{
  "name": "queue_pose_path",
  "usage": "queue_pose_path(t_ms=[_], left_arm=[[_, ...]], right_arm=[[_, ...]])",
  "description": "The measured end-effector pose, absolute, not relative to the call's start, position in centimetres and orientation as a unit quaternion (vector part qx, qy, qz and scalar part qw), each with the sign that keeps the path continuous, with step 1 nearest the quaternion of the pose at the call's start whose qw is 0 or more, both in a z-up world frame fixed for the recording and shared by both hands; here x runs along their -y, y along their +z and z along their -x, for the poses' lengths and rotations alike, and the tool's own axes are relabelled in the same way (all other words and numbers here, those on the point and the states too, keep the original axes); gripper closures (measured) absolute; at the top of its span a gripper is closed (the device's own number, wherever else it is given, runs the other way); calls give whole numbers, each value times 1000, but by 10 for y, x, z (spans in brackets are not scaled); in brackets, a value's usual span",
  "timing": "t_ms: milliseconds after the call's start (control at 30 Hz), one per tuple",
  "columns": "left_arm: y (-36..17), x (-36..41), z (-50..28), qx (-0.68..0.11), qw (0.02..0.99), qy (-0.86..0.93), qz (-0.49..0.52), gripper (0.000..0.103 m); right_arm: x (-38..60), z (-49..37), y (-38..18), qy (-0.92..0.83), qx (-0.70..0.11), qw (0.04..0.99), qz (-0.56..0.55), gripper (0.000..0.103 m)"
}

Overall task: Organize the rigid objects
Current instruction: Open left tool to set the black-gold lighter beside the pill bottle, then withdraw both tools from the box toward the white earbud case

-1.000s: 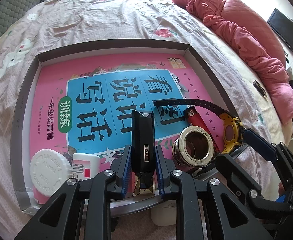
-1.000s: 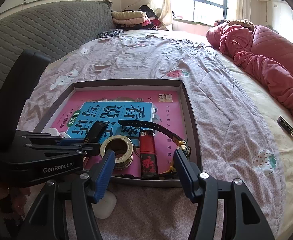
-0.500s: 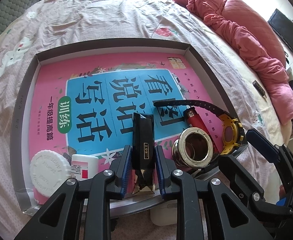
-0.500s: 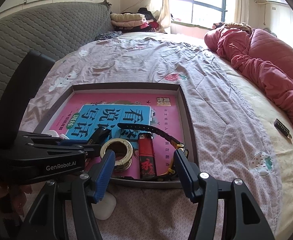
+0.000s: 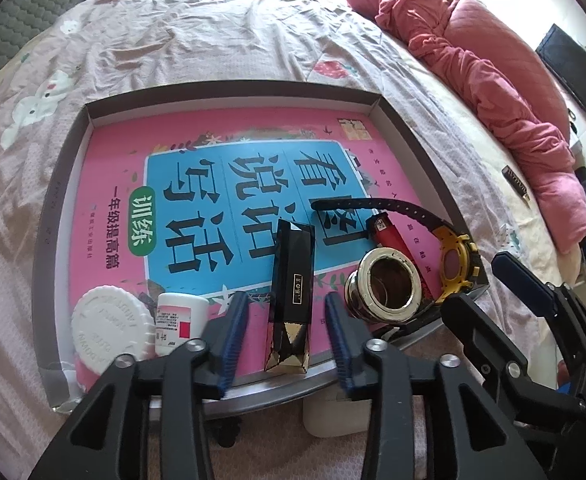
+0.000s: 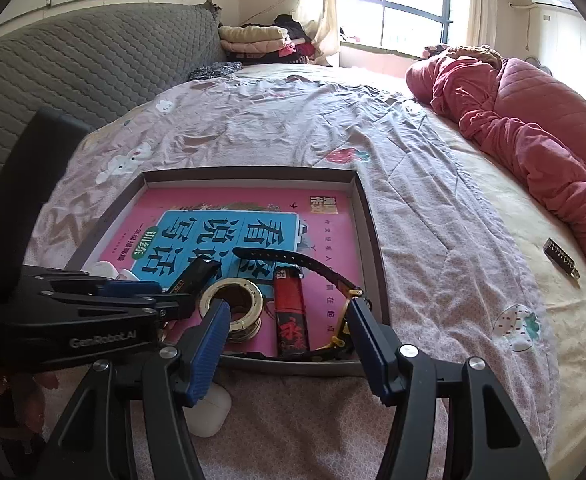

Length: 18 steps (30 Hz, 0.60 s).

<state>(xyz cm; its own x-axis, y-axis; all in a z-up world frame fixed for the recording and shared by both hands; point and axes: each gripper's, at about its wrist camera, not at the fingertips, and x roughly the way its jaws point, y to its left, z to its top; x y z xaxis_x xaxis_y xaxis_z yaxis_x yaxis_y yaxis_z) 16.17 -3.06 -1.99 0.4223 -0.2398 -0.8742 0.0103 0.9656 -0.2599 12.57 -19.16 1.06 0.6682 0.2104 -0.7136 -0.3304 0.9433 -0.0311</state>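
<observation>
A grey shallow box [image 5: 59, 200] lies on the bed with a pink and blue book [image 5: 221, 184] in it. On the book lie a black and gold lipstick case [image 5: 293, 292], a metal ring [image 5: 387, 286], a red lighter [image 6: 289, 314], a black and yellow watch [image 5: 453, 256], a white jar lid [image 5: 107, 330] and a small white bottle [image 5: 177, 318]. My left gripper [image 5: 287, 312] is open, its pads on either side of the lipstick case and apart from it. My right gripper [image 6: 287, 330] is open and empty over the box's near edge.
A white earbud case [image 6: 209, 412] lies on the bedspread just before the box. A small dark tag [image 6: 560, 258] lies on the bed at the right. A red quilt [image 6: 533, 128] is bunched at the far right. A grey headboard [image 6: 73, 64] stands at the left.
My left gripper has opened and let go of the lipstick case, which now lies on the book. My right gripper has stayed open and hardly moved.
</observation>
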Motion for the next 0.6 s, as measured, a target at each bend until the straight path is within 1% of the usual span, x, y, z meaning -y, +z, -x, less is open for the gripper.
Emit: queue_pose_path(t_ms=[267, 533, 600], left_arm=[[-9, 24, -151, -518, 842, -79, 126, 54], [11, 19, -136, -495, 855, -77, 131, 43], [16, 19, -133, -492, 858, -75, 128, 37]], right_arm=[[191, -122, 12, 149, -380, 910, 76, 43], [192, -117, 20, 149, -374, 913, 69, 42], [192, -116, 22, 146, -370, 915, 72, 42]])
